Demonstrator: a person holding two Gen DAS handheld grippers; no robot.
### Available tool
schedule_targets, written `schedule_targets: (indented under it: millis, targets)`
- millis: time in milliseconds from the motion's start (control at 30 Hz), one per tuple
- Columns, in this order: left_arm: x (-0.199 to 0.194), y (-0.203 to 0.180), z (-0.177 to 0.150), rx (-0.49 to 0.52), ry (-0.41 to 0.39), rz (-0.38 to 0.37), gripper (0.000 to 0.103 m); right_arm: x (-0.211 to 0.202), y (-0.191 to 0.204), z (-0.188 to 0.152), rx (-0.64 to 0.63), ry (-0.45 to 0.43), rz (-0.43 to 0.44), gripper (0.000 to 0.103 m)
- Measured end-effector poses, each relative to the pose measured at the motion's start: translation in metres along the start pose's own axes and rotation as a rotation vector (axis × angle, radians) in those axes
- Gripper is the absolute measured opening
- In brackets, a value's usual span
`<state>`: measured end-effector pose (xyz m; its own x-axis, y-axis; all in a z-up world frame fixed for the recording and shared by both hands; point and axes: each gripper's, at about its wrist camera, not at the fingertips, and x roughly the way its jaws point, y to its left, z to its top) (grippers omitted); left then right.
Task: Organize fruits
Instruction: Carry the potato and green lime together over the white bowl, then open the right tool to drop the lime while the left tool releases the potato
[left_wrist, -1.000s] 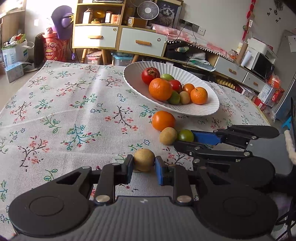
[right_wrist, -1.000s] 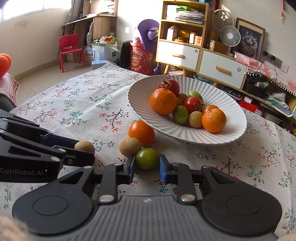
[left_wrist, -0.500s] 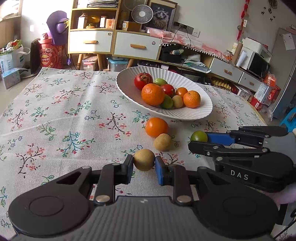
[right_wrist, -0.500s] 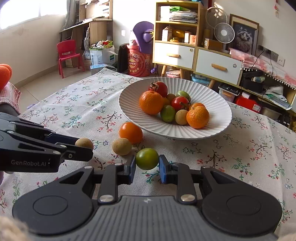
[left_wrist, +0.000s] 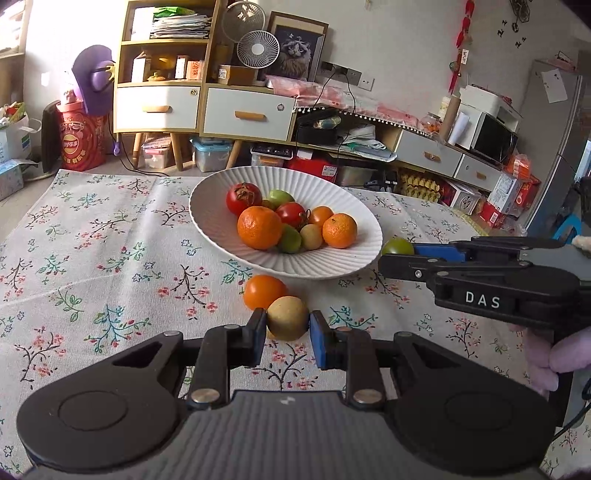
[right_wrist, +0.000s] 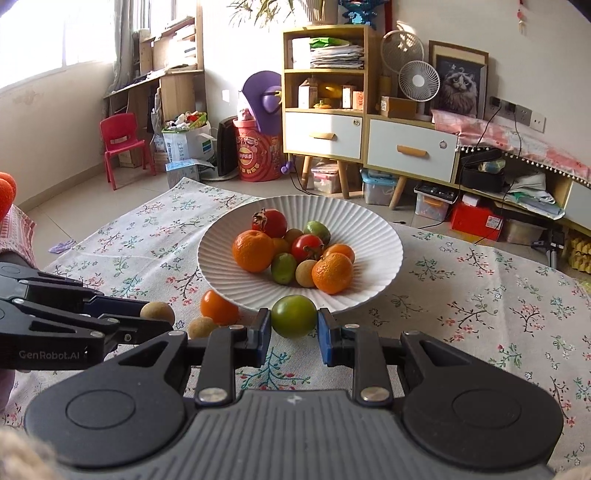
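Centrally on the floral tablecloth (left_wrist: 92, 251) sits the white ribbed bowl (right_wrist: 373, 236), an oval dish whose long axis runs left to right in the right wrist view. It holds a heap of fruit: two mandarins (right_wrist: 253, 250), two red tomatoes (right_wrist: 307, 246), green fruits (right_wrist: 283, 267) and a tan round fruit (right_wrist: 306, 273); a few pieces at the middle of the heap are half covered by the others and hard to name.

Just in front of the bowl's near rim, the right gripper (right_wrist: 293, 320) is clamped on a green tomato (right_wrist: 293, 316), its blue pads pressed on both sides. The tomato is lifted clear of the cloth and overlaps the rim in the picture.

To the left of the bowl, the left gripper (left_wrist: 287, 330) is closed tight on a tan fruit (left_wrist: 287, 317), held above the cloth. Both held fruits are round, so neither shows a long axis.

On the cloth just below the bowl's near-left rim lie an orange fruit (right_wrist: 218, 306) and, touching it, another tan fruit (right_wrist: 202, 327), which the left wrist view hides behind the held one.

A gloved hand (left_wrist: 554, 354) is cut off at the edge.
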<state>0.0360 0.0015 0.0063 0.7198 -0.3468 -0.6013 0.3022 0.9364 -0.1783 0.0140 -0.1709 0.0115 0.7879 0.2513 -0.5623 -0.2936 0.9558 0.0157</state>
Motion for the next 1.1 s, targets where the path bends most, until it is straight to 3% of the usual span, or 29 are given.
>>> schedule_targets:
  millis: [400,733,1100]
  targets:
    - [0.038,-0.018,0.037,0.004,-0.051,-0.052,0.026,0.023,-0.031,0.03,0.036,-0.014,-0.031,0.024]
    - [0.073,-0.006,0.037,-0.069,-0.027,-0.07,0.026,0.064,-0.045,0.049,0.046,0.015,-0.039,0.024]
    - [0.085,-0.005,0.033,-0.031,-0.021,-0.059,0.027,0.099,-0.052,0.057,0.088,0.081,-0.023,0.024]
